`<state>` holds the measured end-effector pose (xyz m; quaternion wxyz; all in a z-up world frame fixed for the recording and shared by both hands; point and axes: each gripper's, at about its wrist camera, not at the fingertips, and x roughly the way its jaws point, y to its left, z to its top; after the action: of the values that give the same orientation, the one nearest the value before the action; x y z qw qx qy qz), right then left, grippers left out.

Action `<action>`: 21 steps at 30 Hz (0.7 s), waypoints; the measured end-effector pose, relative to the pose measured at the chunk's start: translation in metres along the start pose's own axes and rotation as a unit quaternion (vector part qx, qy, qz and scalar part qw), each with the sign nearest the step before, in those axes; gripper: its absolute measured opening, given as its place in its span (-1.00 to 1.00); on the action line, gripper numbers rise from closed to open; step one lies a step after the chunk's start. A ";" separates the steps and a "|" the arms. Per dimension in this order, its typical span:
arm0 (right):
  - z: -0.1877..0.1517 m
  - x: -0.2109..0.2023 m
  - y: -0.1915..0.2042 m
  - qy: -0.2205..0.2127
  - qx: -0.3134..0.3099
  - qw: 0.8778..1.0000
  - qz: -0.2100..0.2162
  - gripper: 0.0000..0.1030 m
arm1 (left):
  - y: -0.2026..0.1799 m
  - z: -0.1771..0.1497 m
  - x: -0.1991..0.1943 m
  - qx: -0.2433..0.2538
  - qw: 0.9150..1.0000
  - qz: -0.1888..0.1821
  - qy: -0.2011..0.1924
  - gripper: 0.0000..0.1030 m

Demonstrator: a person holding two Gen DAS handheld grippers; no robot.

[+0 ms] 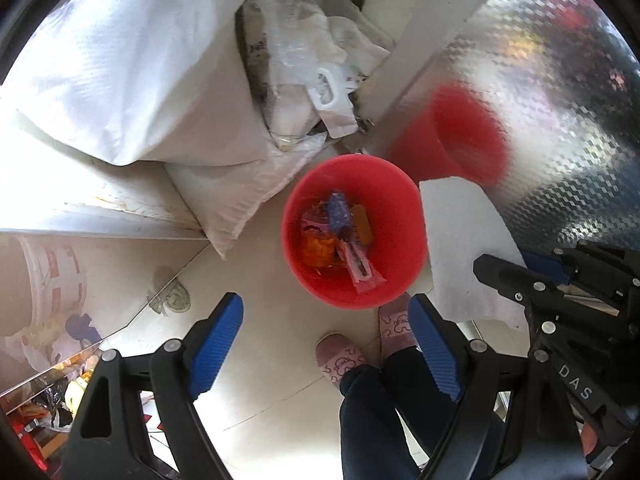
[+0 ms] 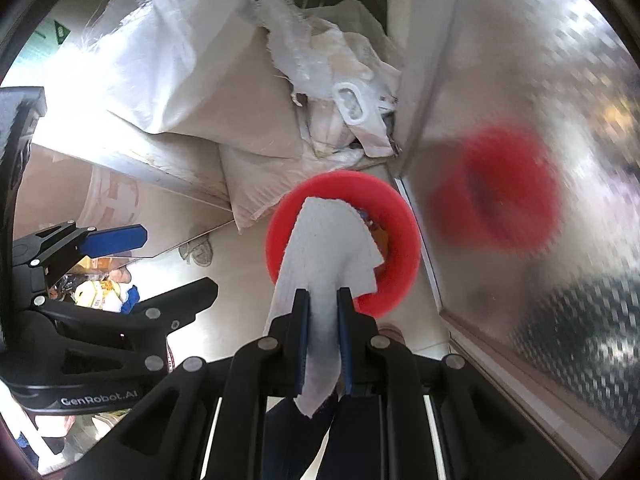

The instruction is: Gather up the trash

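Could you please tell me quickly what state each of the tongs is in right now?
Left tongs: open, nothing between the jaws.
Right tongs: shut on the white paper towel, over the red bin.

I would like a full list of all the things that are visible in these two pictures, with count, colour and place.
bin: one, red, on the floor, near a shiny wall
wrappers: several, orange, purple and pink, inside the bin
paper towel: one, white, hanging over the bin
sacks: several, white, piled behind the bin
bucket: one, white with red print, at the left
slippers: two, pink, on the floor
left gripper: black with blue pads, open, empty
right gripper: black with blue pads, shut on the paper towel
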<state>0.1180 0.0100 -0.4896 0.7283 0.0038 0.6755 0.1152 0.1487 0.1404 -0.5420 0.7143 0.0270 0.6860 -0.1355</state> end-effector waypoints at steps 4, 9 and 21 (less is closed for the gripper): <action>0.004 0.006 0.005 0.006 -0.008 1.000 -0.006 -0.76 | 0.005 -0.001 -0.001 -0.007 1.000 0.010 -0.011 0.62; 0.007 0.005 0.013 -0.004 -0.008 1.000 -0.023 -0.43 | 0.009 -0.004 -0.004 -0.006 1.000 0.008 -0.015 0.62; -0.010 -0.010 0.021 -0.003 -0.005 0.999 -0.043 -0.07 | 0.009 -0.025 -0.026 -0.008 0.999 0.019 -0.027 0.62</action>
<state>0.1037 0.0274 -0.4769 0.7348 -0.0287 0.6721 0.0871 0.1259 0.1582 -0.5193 0.7352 0.0307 0.6670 -0.1166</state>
